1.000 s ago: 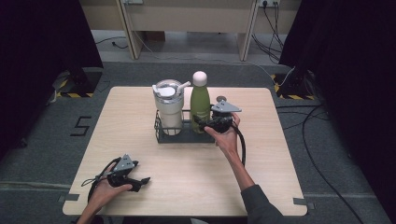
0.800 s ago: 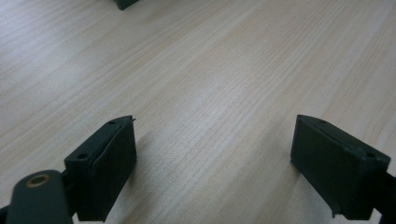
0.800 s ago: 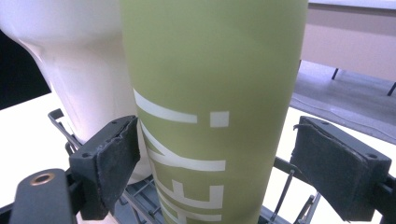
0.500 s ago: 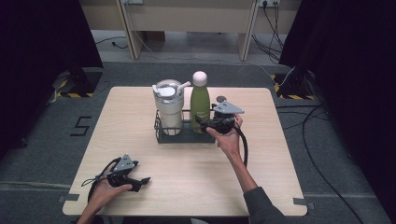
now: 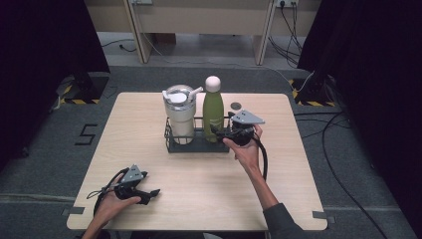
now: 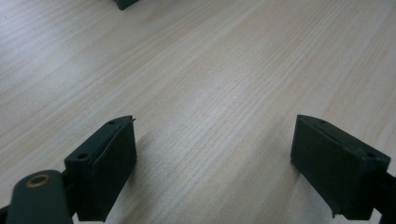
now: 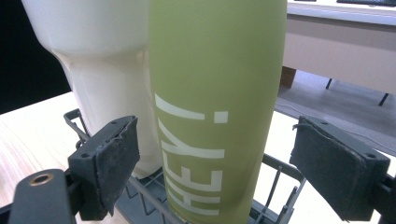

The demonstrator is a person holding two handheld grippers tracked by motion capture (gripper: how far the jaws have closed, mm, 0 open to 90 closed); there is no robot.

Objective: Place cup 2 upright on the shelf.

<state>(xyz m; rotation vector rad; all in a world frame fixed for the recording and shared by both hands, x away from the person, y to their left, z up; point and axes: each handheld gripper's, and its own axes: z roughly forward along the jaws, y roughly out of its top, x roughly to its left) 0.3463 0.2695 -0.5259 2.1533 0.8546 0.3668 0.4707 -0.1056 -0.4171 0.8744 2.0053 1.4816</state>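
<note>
Two grippers are spread wide: the left gripper (image 5: pixel 149 194) holds nothing over bare wooden table (image 6: pixel 224 70); between the right gripper (image 7: pixel 215 172) pads, untouched, a tall green metal bottle (image 7: pixel 215 93) stands in a black wire rack (image 5: pixel 199 144) beside a cream tumbler (image 7: pixel 102 60).

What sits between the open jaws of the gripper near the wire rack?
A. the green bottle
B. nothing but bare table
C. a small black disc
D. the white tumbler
A. In the right gripper view the green bottle, standing in the wire rack, fills the gap between the right gripper's open jaws, which do not touch it; the white tumbler stands off to one side.
</note>
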